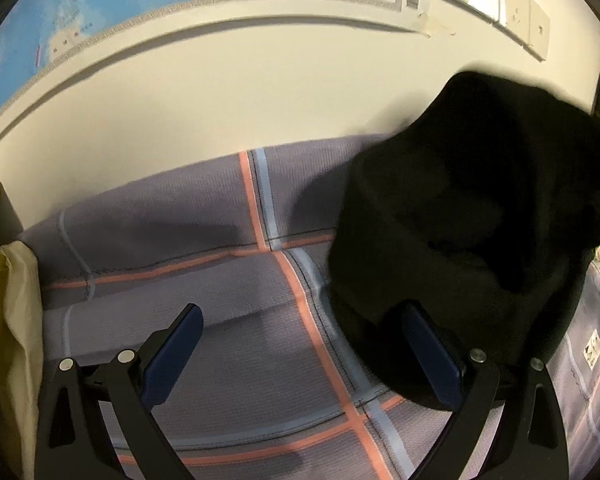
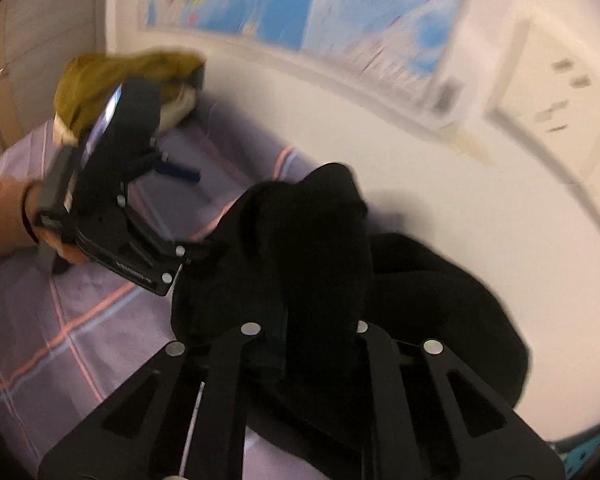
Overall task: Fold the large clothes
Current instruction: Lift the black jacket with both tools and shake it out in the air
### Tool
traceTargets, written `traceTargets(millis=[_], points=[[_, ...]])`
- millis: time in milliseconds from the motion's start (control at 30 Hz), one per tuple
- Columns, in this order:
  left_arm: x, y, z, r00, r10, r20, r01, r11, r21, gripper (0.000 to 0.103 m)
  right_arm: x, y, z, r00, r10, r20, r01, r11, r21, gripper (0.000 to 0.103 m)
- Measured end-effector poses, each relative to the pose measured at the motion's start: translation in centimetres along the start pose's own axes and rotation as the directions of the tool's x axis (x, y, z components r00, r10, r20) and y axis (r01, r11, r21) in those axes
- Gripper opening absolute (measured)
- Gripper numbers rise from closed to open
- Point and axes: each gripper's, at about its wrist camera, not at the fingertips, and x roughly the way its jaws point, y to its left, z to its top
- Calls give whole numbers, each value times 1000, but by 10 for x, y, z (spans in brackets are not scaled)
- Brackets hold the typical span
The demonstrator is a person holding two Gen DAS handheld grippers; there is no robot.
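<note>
**A:** Look through your left wrist camera first. Where is the black garment (image 1: 460,216)?

**B:** It sits in a bunched heap on the checked bedsheet (image 1: 204,280), off to the right of your left gripper (image 1: 300,332). The right blue pad is just at the edge of the heap. The left pad stands over bare sheet.

**A:** Is that gripper holding anything?

**B:** No. Its fingers (image 1: 172,356) are spread wide with nothing between them. The cloth is beside them, not inside.

**A:** Now your right wrist camera.

**B:** Here the black garment (image 2: 312,240) rises straight ahead of your right gripper (image 2: 312,336), in a tall fold that runs away from the fingers toward the wall (image 2: 440,200). The fingers are close together, and black cloth comes up from right between them. I think they are pinched on it, though dark cloth hides the tips.

**A:** And the other gripper in this view?

**B:** Your left gripper (image 2: 188,208) hangs to the left of the heap, fingers apart, held in your left hand (image 2: 56,240). A yellow-green cloth (image 2: 116,76) lies far behind it.

**A:** So which hand is nearer?

**B:** Your right one already has the cloth. I think your left must reach to its right to catch a loose edge.
</note>
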Motion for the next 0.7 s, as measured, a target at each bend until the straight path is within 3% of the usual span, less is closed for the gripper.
traceTargets(millis=[67,133,233,333,400,433,467,500,600,633,667,700], points=[[-12,3,2,999,-24,44,23,999,29,96,-42,-20,-2,995,-51,87,41,993,115,10],[-28,5,4,991,-81,108,75,995,61,96,-85,-34,-5,975,-122,186,88,979,182,10],[-60,4,8,962,-191,195,159,973,167,96,-140,-55,-14,932,-248,264,171,944,281,9],[-77,-6,15,931,-294,216,233,935,268,96,-170,-62,-25,904,-321,281,225,919,323,9],[-90,-18,17,889,-412,200,330,879,343,96,-174,-65,-30,903,-324,282,222,914,339,9],[-94,-22,17,858,-482,180,392,839,378,96,-172,-63,-30,902,-327,281,225,913,340,9],[-100,-32,14,814,-558,161,451,782,429,96,-173,-62,-31,902,-328,281,225,912,342,9],[-98,-41,12,802,-577,157,459,762,457,96,-172,-61,-32,902,-326,284,221,912,346,9],[-64,-65,20,853,-515,87,433,790,433,93,-178,-61,-34,896,-328,298,217,911,352,9],[-45,-68,29,878,-477,47,425,819,385,78,-178,-62,-35,896,-327,302,211,909,359,9],[-32,-69,34,893,-450,21,415,839,353,43,-181,-65,-39,892,-331,308,207,905,373,9],[-18,-70,43,895,-446,-23,430,846,314,22,-185,-68,-41,887,-342,311,210,897,388,9]])
